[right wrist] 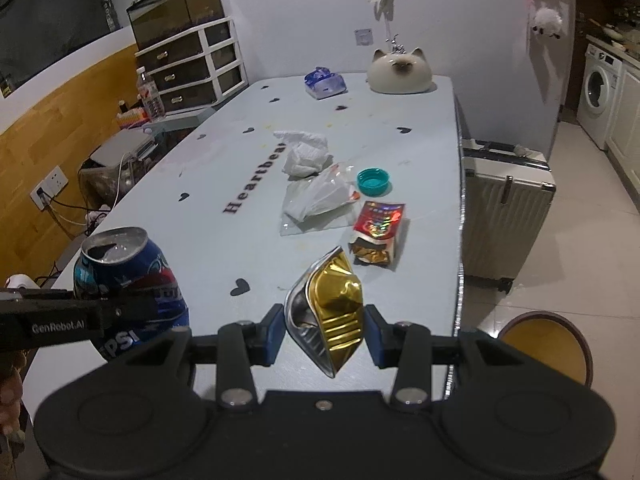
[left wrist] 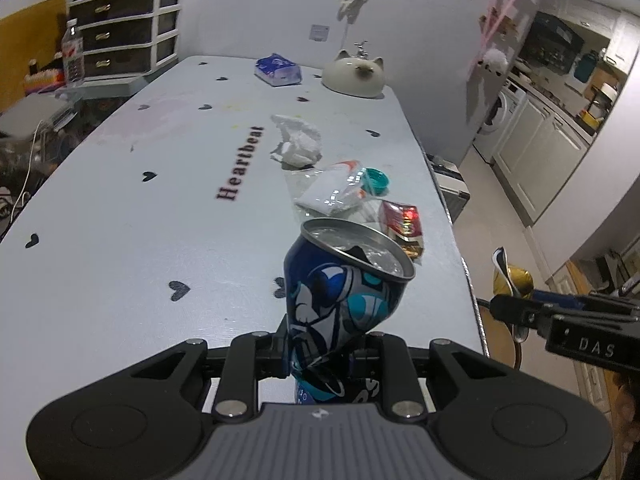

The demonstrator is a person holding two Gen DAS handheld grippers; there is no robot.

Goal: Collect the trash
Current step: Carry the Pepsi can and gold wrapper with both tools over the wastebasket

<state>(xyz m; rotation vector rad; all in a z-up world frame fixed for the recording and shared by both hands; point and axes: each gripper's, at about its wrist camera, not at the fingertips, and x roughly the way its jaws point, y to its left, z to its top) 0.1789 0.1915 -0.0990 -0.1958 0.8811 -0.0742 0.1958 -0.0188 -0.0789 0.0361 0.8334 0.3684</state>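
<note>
My left gripper (left wrist: 326, 354) is shut on a crushed blue Pepsi can (left wrist: 344, 300) and holds it above the near end of the white table (left wrist: 140, 208); the can also shows in the right wrist view (right wrist: 132, 276). My right gripper (right wrist: 325, 334) is shut on a flattened gold can (right wrist: 332, 308), held over the table's near edge; it shows in the left wrist view (left wrist: 514, 278). On the table lie a crumpled white tissue (right wrist: 304, 152), a clear plastic bag (right wrist: 316, 200), a teal bottle cap (right wrist: 373, 181) and a red and gold snack wrapper (right wrist: 378, 232).
A blue tissue pack (right wrist: 325, 83) and a cat-shaped ceramic piece (right wrist: 400, 72) stand at the table's far end. A silver suitcase (right wrist: 504, 208) stands right of the table. A round yellow-lined bin (right wrist: 548, 344) sits on the floor at the near right. Drawers (right wrist: 192, 68) stand at the far left.
</note>
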